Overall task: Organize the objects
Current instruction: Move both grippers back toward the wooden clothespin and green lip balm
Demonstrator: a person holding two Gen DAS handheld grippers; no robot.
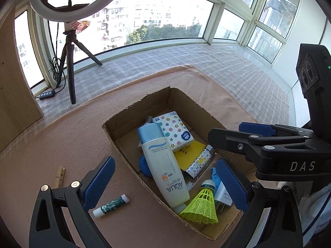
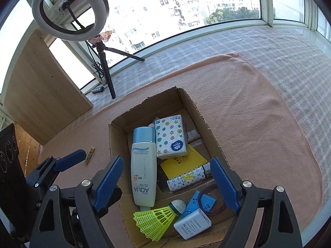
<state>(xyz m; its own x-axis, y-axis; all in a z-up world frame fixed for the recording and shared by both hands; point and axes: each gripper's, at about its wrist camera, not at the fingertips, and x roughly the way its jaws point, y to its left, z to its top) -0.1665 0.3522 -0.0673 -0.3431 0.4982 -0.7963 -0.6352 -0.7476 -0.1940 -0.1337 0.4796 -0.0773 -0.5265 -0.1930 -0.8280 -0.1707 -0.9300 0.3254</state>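
While empty, both hand-held grippers (image 1: 165,186) (image 2: 165,184) agape

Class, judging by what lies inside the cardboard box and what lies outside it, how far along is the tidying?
Done: the sunscreen bottle, tissue pack and shuttlecock lie in the cardboard box. In hand: nothing; both the left gripper and right gripper are open. Left: the lip balm and clothespin on the blanket.

Bright daylight pours through the curved white-framed bay window (image 2: 186,10) across the upper frame. A white ring light on a black tripod (image 2: 70,14) stands upper left, beside a pale wooden panel (image 2: 41,82); grey checked cloth (image 2: 269,47) covers the sill.
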